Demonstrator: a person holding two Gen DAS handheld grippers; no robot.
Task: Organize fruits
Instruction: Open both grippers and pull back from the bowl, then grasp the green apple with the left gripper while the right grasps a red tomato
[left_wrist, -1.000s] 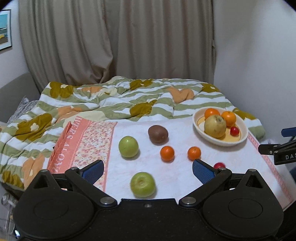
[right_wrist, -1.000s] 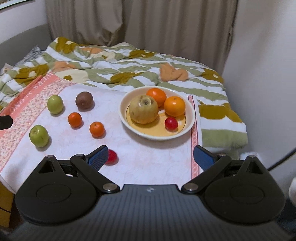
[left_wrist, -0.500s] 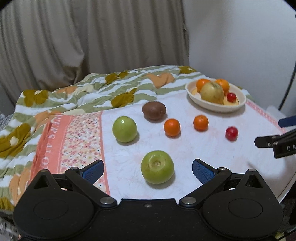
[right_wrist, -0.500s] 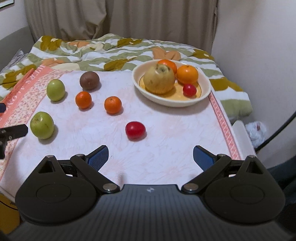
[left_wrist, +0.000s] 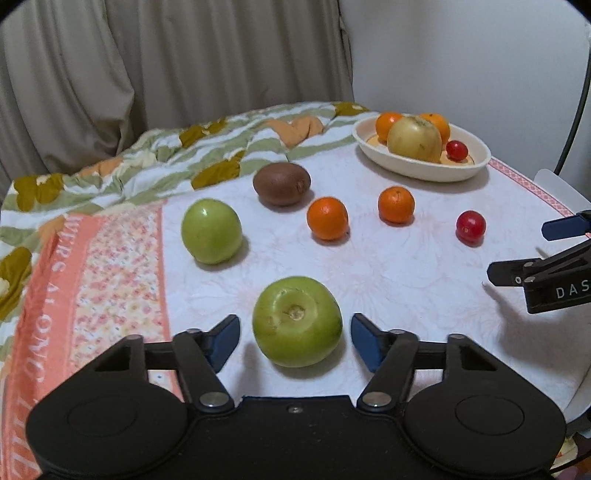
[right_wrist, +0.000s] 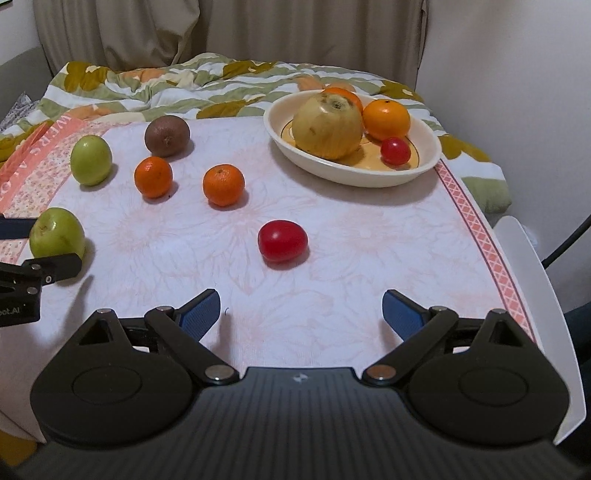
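A green apple (left_wrist: 297, 320) lies on the white cloth between the open blue pads of my left gripper (left_wrist: 295, 339), not gripped; it also shows in the right wrist view (right_wrist: 56, 232). My right gripper (right_wrist: 301, 314) is open and empty, just short of a red tomato (right_wrist: 282, 240). A second green apple (left_wrist: 211, 230), a brown kiwi (left_wrist: 281, 183) and two tangerines (left_wrist: 327, 218) (left_wrist: 396, 205) lie further back. A cream bowl (right_wrist: 284, 125) at the far right holds a yellow pear, two oranges and a small tomato.
A striped green and white quilt (left_wrist: 207, 155) lies bunched behind the cloth. The cloth's pink floral border (left_wrist: 110, 266) runs along the left. The table's edge (right_wrist: 524, 280) falls off at the right, near a wall and a black cable.
Both grippers moved forward and lower over the table. The left one closed in until the near green apple sits between its pads. The right one came closer to the red tomato.
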